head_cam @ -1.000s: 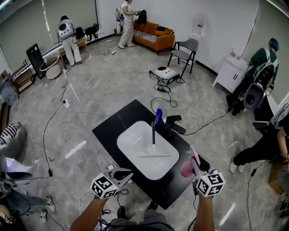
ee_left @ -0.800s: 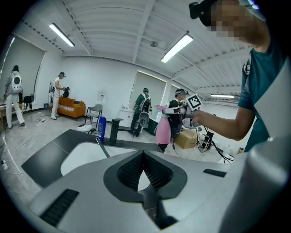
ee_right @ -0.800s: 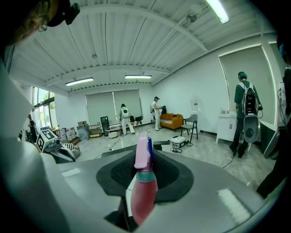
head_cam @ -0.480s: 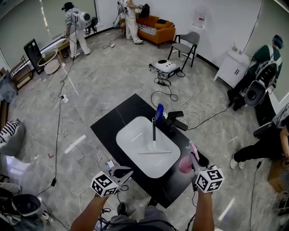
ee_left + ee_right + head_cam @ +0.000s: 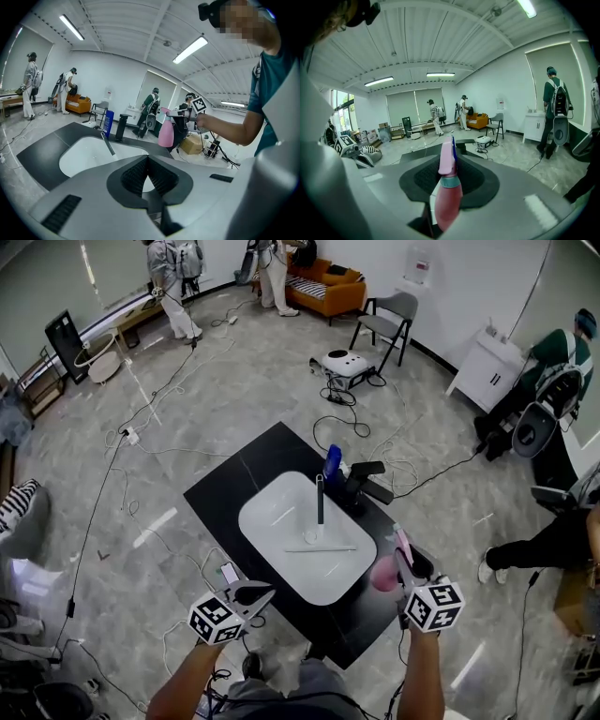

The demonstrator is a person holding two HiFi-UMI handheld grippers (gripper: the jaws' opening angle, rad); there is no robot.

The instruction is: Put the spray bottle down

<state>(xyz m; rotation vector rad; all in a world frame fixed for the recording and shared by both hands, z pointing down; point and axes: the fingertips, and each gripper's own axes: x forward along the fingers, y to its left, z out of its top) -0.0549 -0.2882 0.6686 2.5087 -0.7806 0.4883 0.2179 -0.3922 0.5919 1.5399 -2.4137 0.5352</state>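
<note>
A pink spray bottle (image 5: 383, 574) with a pink trigger head is held upright in my right gripper (image 5: 405, 568), which is shut on its body. It is over the black counter (image 5: 225, 493), beside the near right end of the white sink (image 5: 277, 517). I cannot tell whether its base touches the counter. In the right gripper view the spray bottle (image 5: 448, 199) fills the gap of the right gripper (image 5: 450, 164). My left gripper (image 5: 265, 594) is off the counter's near left edge, shut and empty. In the left gripper view the left gripper (image 5: 147, 158) points toward the sink, with the spray bottle (image 5: 166, 133) beyond it.
A slim dark tap (image 5: 319, 503) stands in the sink and a white rod (image 5: 321, 548) lies in the basin. A blue bottle (image 5: 332, 463) and a black fixture (image 5: 362, 486) stand at the counter's far side. Cables cross the floor. Several people stand around the room.
Both grippers have sunk a little toward the counter, and the right one still holds the pink bottle. The people at the back of the room have walked to the right.
</note>
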